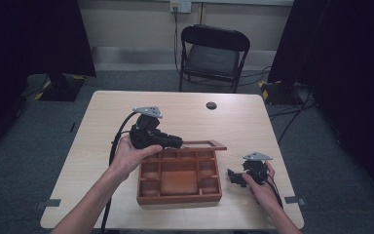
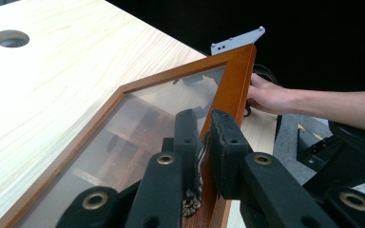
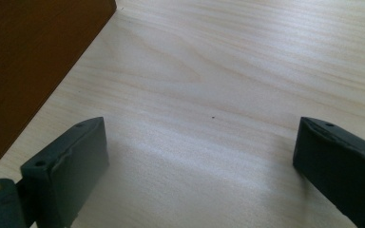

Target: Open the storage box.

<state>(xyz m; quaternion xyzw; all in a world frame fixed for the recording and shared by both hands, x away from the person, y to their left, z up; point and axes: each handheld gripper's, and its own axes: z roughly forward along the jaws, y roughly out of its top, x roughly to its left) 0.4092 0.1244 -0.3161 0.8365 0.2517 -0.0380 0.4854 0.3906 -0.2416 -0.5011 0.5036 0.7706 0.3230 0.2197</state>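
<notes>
The left gripper (image 2: 203, 137) fingers (image 2: 186, 137) clamp the glass lid's (image 2: 138, 123) wooden frame above the table (image 2: 52, 80).

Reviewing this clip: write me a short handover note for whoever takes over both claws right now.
Left claw: shut on the frame of the glass lid, holding it raised and tilted above the box.
Right claw: open, nothing between its jaws, low over the table just right of the wooden box.
Box: near the table's front edge, its compartments exposed.
Done: lid gripped and lifted.
Left: whether it is being opened or closed cannot be told; swing it through gently, then release.
</notes>
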